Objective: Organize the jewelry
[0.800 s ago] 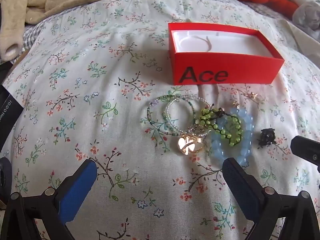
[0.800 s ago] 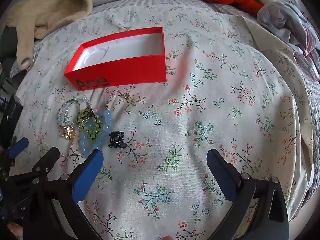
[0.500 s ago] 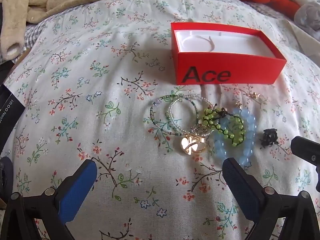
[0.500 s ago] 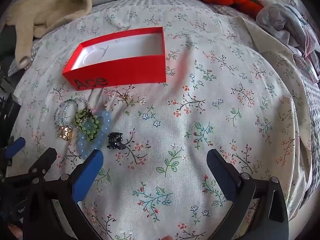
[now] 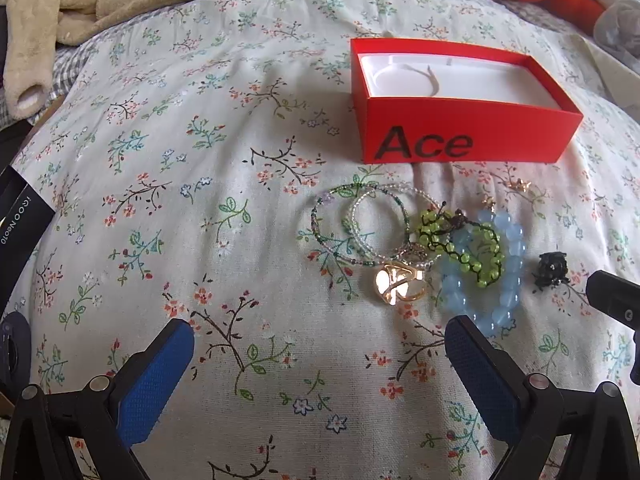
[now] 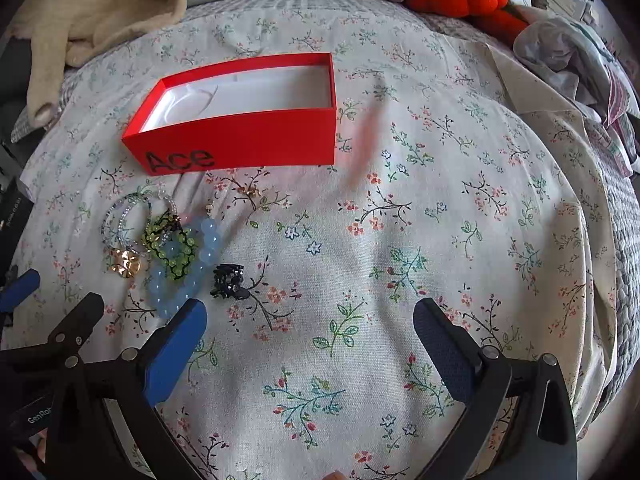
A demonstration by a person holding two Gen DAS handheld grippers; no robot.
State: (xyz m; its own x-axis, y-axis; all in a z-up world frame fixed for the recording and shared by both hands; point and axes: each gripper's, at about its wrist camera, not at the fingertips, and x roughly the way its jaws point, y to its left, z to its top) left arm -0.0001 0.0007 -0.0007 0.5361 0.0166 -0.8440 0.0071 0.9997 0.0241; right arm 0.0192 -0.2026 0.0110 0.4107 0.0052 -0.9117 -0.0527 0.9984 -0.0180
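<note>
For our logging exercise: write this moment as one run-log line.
left gripper: open, empty | right gripper: open, empty | pale blue bead bracelet, pile: on floral bedspread | red cardboard Ace box: no jewelry visible

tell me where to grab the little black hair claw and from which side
Grip the black hair claw across its narrow body, one finger on each long side, coming straight down from above. It lies flat on the floral bedspread, apart from the blue bead bracelet, so nothing crowds a top approach. The right gripper, open, looks nearest. Its small teeth may slip; pinch at the middle.
</note>
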